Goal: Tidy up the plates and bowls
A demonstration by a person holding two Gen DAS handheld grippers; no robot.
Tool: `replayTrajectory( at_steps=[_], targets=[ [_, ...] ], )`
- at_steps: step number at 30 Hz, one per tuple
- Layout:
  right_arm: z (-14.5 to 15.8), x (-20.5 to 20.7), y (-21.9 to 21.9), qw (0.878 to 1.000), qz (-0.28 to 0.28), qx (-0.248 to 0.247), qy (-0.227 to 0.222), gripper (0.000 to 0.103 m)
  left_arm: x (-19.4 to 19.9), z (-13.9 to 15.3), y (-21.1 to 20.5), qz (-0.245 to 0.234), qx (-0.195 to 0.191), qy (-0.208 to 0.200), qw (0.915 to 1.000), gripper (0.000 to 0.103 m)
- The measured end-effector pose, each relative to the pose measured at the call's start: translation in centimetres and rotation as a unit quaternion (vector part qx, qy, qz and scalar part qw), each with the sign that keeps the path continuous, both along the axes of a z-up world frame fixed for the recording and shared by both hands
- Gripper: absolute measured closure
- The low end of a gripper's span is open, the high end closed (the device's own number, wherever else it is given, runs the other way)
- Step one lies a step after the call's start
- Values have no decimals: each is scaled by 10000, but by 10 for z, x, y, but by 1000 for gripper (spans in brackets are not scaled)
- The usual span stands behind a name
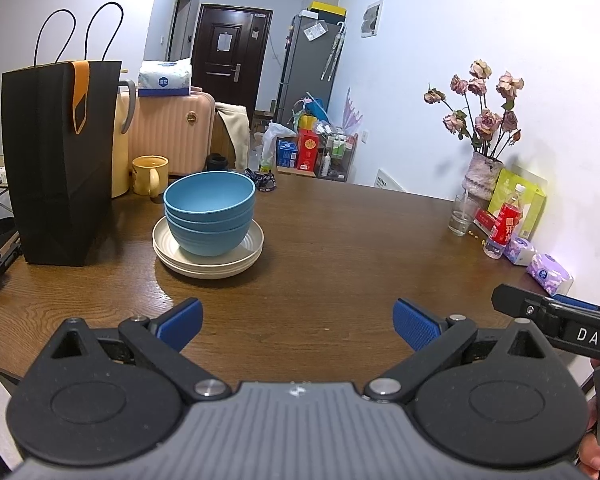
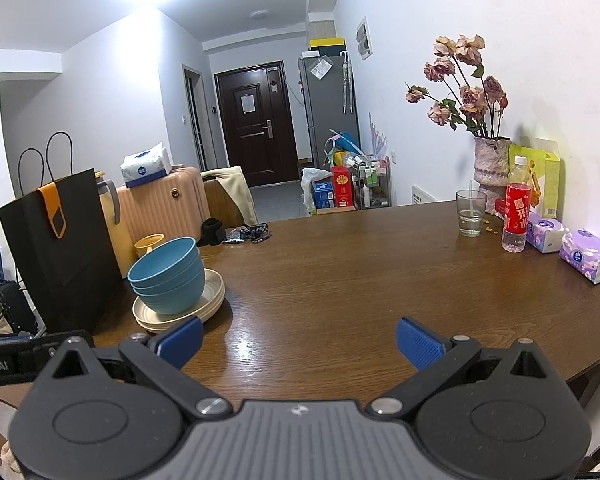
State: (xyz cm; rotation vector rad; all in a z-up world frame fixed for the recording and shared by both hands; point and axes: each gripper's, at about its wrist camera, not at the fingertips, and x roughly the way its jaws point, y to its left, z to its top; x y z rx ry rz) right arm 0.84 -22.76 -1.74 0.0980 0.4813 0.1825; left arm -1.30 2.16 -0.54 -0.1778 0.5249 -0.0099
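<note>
Left wrist view: left gripper jaws wide, empty; nested round blue plastic bowls sit on stacked cream plates at 11 o'clock on the brown wooden desk.

Right wrist view: right gripper jaws wide, empty; bowls and plates at 10 o'clock, beside a black paper bag.

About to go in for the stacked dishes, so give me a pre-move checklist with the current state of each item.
1. Left hand-held gripper open and empty: ok, jaws spread wide, nothing between them.
2. Right hand-held gripper open and empty: ok, same.
3. Blue bowls nested upright on the cream plates: ok, stack looks level.
4. Clear table between grippers and stack: ok, bare wood.
5. Room to the stack's left: not ok, the black paper bag stands close beside it, and a yellow mug sits just behind.
6. Exact count of bowls and plates: cannot tell; about three rims of each show.
</note>
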Motion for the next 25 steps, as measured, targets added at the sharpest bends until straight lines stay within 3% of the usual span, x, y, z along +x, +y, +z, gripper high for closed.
replayTrajectory(
  at_steps=[25],
  targets=[
    [-3, 2, 8, 10000, 10, -19, 66, 0, 3, -2, 7, -39, 1, -19, 10000, 0]
  ],
)
